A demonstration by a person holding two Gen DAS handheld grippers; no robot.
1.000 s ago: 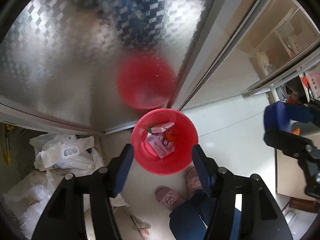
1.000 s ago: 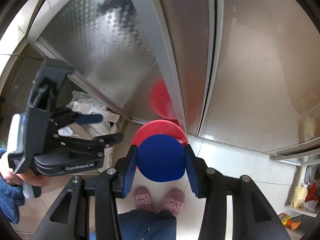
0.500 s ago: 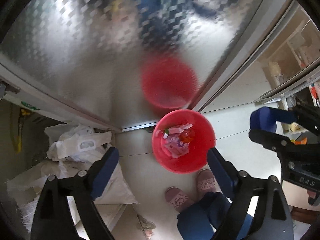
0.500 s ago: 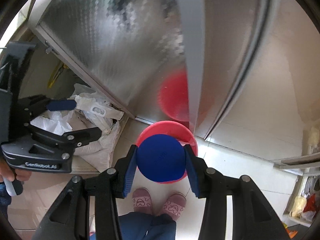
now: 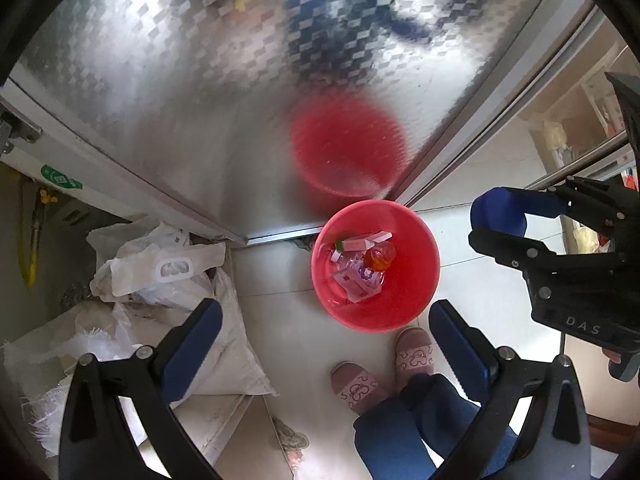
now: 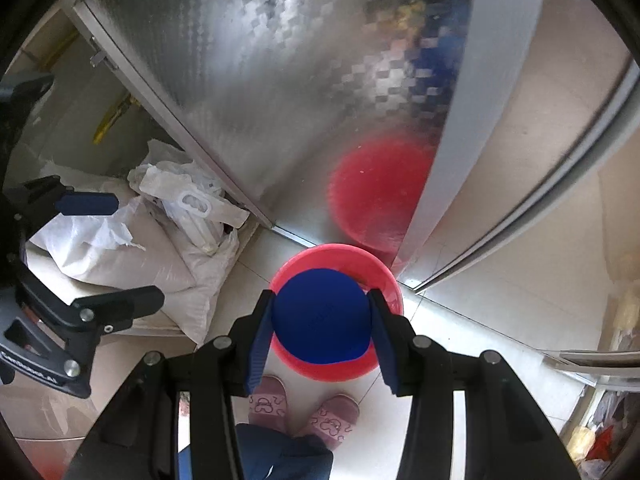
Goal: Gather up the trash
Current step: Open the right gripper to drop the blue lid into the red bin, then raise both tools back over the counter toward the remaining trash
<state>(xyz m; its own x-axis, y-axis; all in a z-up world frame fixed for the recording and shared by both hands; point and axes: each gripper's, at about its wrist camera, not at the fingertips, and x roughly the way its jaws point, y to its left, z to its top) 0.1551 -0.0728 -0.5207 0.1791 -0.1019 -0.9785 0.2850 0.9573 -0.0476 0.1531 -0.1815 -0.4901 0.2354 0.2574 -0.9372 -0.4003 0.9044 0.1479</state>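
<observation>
Now we see our right claw [image 6: 322, 326] clamped on a round blue object [image 6: 320, 316], its pads pressing both sides, directly above the red bin [image 6: 384, 280]. Our left claw [image 5: 326, 334] is opening, its jaws spread wide with nothing between them, and it looks down on the same red bin [image 5: 416, 264] standing on the pale tiled floor [image 5: 288, 328]. Inside the bin lie pink wrappers [image 5: 358, 280] and a small orange-red piece [image 5: 380, 258]. Just below the bin stand a person's two pink slippers [image 5: 414, 354]. Behind the bin rises a patterned metal door [image 5: 180, 92] that mirrors it as a red blur. To the left, white bags [image 5: 168, 264] sit piled by the door's edge.
</observation>
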